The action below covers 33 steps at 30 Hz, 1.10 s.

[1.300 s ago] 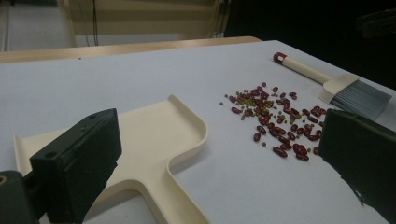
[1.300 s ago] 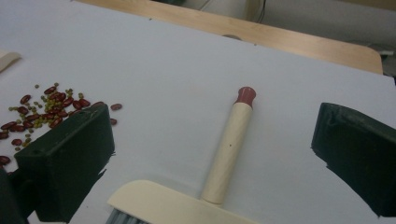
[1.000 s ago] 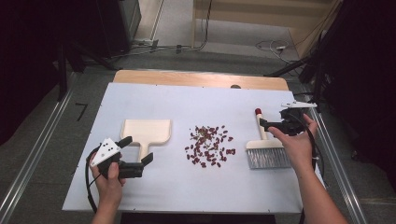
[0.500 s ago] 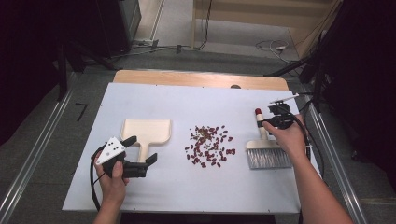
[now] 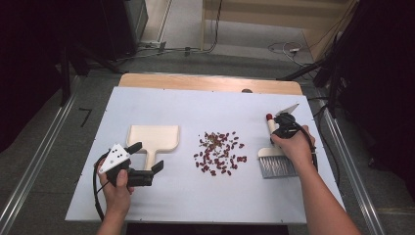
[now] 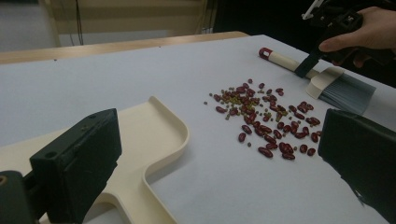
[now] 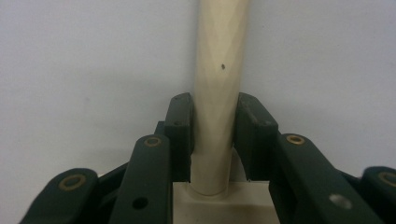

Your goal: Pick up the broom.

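Near the desk's (image 5: pixel 161 205) front-left corner, the left hand-held gripper (image 5: pixel 145 161) rests with its jaws wide apart and nothing gripped, the handle of the cream dustpan (image 5: pixel 154 139) lying between them. At the desk's centre lies the scatter of beans (image 5: pixel 219 152). Toward the right edge, the right hand-held gripper (image 7: pixel 214 119) has just been closing and now clamps the handle of the brush (image 5: pixel 275 159), whose grey bristles point toward the front edge.

Lab: railed test table (image 5: pixel 195 196), floor cables (image 5: pixel 215 46)
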{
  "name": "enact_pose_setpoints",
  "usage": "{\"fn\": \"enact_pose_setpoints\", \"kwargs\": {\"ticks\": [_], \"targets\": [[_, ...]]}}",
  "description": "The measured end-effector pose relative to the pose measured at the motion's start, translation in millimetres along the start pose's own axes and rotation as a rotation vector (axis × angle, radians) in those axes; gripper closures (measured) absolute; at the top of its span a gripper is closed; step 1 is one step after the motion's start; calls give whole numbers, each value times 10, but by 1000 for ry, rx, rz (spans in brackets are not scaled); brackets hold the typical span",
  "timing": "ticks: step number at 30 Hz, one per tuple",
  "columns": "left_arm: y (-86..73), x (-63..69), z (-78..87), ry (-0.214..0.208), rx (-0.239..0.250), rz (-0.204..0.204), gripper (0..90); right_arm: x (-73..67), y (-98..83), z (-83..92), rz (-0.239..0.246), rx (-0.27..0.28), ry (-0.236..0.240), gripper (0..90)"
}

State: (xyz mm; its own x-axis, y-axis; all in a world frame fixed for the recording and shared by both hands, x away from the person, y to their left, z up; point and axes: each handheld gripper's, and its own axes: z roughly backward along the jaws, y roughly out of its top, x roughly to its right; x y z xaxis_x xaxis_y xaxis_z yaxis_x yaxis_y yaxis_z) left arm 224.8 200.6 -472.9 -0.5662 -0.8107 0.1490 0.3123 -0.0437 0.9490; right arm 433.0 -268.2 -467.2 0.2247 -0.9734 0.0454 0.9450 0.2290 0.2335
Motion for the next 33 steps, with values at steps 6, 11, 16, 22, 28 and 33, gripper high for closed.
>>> {"fn": "enact_pose_setpoints", "kwargs": {"ticks": [6,11,16,22,28,33], "targets": [[-5,15,-22,-2,-9,-7,0,86,20,-8,-38,-12,63,689],[-4,23,-24,1,-10,-4,0,151,-57,-5,-54,53,109,699],[25,49,-8,9,-7,-11,0,250,-247,106,-91,230,149,700],[87,146,-45,12,-12,-42,0,338,-619,287,-103,571,272,700],[174,260,-97,-2,-8,-61,0,358,-844,424,-55,817,325,700],[297,341,-163,-20,15,-49,0,371,-972,595,-38,974,387,700]]}}
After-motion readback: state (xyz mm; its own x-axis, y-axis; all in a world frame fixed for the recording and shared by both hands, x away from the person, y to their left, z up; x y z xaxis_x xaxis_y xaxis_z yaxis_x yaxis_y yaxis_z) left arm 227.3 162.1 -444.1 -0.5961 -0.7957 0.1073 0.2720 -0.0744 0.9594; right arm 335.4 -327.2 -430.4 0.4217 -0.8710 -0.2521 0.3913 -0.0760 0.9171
